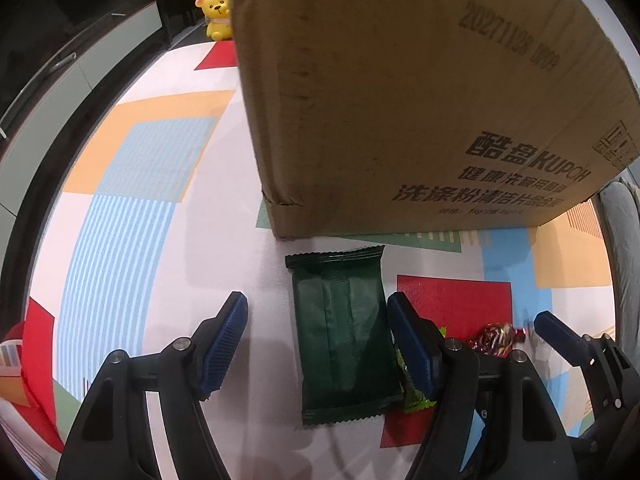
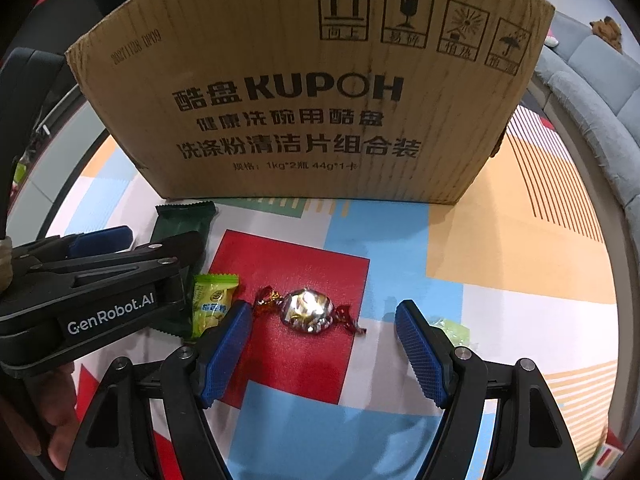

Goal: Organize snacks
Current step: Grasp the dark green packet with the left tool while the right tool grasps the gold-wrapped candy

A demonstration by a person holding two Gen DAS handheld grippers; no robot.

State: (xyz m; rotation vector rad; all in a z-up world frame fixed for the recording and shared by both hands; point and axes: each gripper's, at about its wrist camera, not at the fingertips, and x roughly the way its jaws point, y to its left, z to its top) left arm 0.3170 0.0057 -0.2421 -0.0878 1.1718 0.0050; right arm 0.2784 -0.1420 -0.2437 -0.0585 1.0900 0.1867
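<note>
Left wrist view: the left gripper point(image 1: 318, 344) is spread wide, empty, its fingers straddling a dark green packet point(image 1: 344, 336) flat on the table; the cardboard box point(image 1: 420, 100) stands just beyond, its contents hidden.

Right wrist view: the right gripper point(image 2: 323, 346) gapes wide, gripping nothing, a foil-wrapped candy point(image 2: 306, 310) between its tips, a light green sachet point(image 2: 212, 304) beside its left finger.

yellow bear toy point(image 1: 217, 14) at far edge of tabletop point(image 1: 132, 208), which has a cover of red, blue, orange and white blocks. grey sofa point(image 2: 592, 92) behind on the right, brown plush point(image 2: 608, 30) on it. grey cabinet point(image 1: 60, 92) on the left.
</note>
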